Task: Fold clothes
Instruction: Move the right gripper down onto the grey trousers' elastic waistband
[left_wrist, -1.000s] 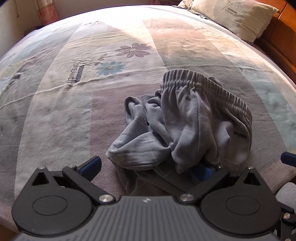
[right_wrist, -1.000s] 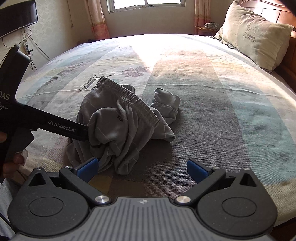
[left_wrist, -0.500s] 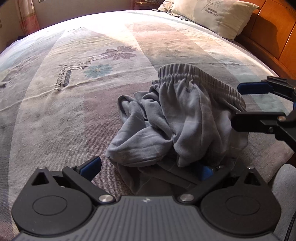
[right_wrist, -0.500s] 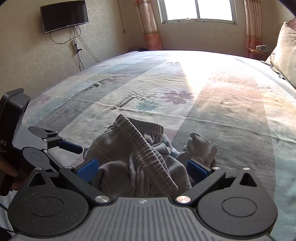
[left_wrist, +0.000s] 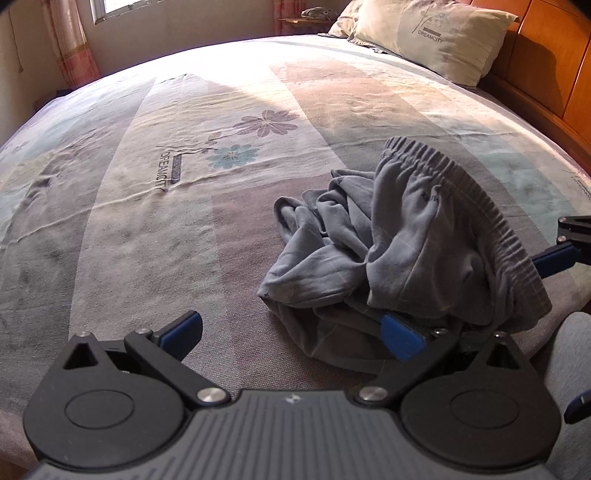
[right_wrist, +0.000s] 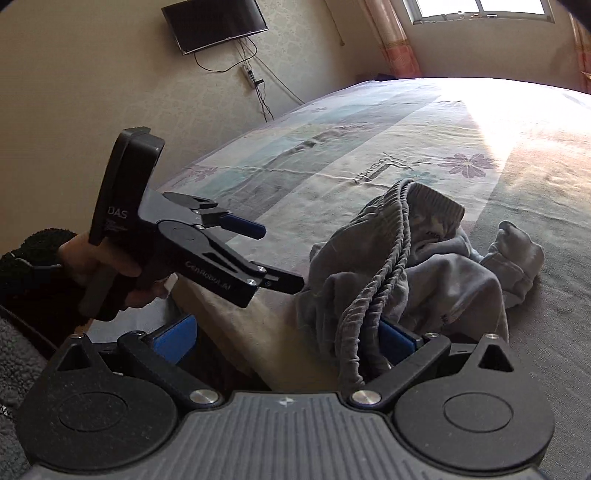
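Sunlight washes across a wide bed (left_wrist: 155, 229) whose striped sheet carries printed flowers and lettering; the crumpled grey trousers (left_wrist: 399, 240) lie heaped near its front edge. Left of the trousers in the left wrist view hangs a curtain (left_wrist: 70, 48) beside a window; beyond them and to the right a pillow (left_wrist: 432, 40) leans against a wooden headboard (left_wrist: 546, 62). The left gripper (left_wrist: 291, 330) stands wide apart, its left finger over bare sheet and its right finger against the trousers' near folds. A blue fingertip of the right gripper (left_wrist: 554, 260) shows just right of the waistband.

Only the right wrist view shows the wall-mounted television (right_wrist: 214, 24) far left of the trousers and a hand (right_wrist: 96, 273) holding the left gripper's handle. The right gripper (right_wrist: 284, 341) is spread apart too, with the elastic waistband (right_wrist: 384, 273) draped between its fingers.
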